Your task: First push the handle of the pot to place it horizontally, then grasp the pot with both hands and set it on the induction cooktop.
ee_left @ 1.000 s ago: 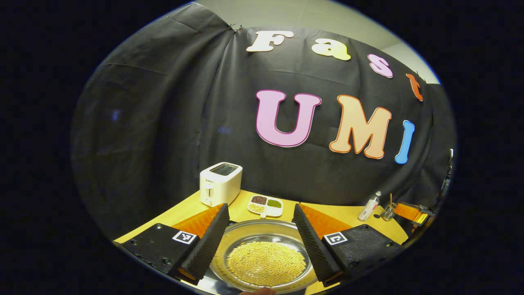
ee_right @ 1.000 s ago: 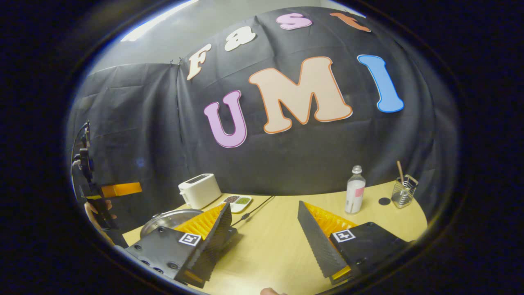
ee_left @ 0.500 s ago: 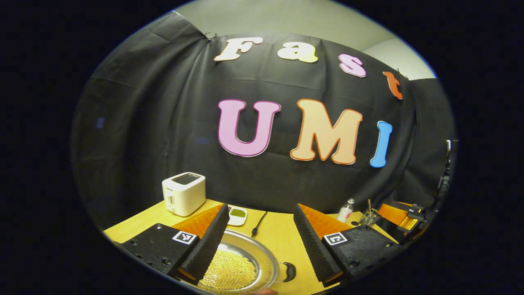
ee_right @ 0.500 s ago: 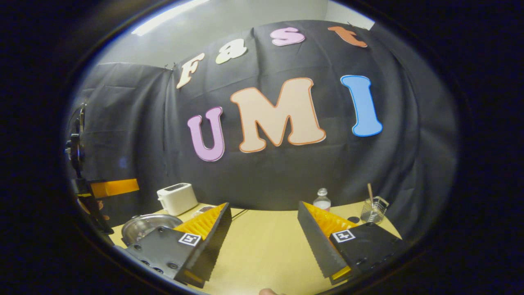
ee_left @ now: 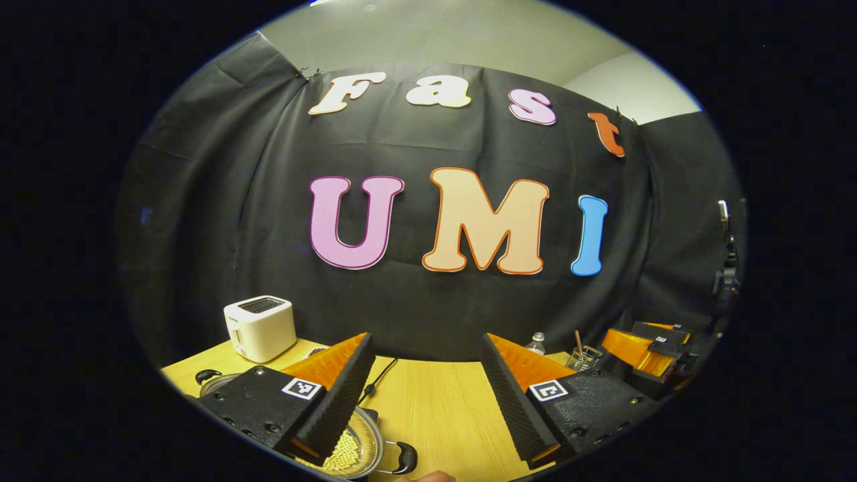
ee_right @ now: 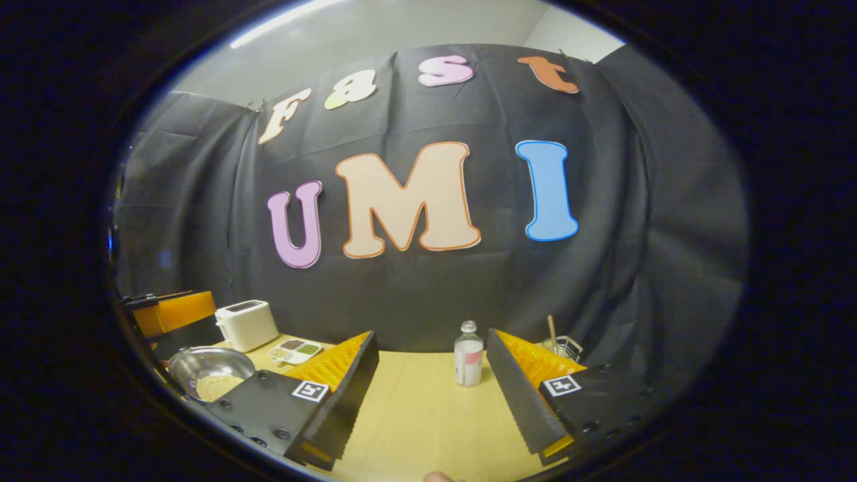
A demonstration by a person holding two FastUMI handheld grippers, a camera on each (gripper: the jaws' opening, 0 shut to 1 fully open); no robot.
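- Left gripper view: my left gripper (ee_left: 425, 402) has swung right since a second ago. The pot (ee_left: 355, 452), then centred between the fingers, now sits low left under the left finger, near handle (ee_left: 404, 457) pointing right. Jaws spread, holding nothing.
- Toaster (ee_left: 260, 328) is well back on the table (ee_left: 435, 408).
- Right gripper view: right gripper (ee_right: 432, 402) spread and empty; bottle (ee_right: 468, 362) now shows between the fingers. Pot far left.
- Judgement: no grasp yet, no cooktop spotted.
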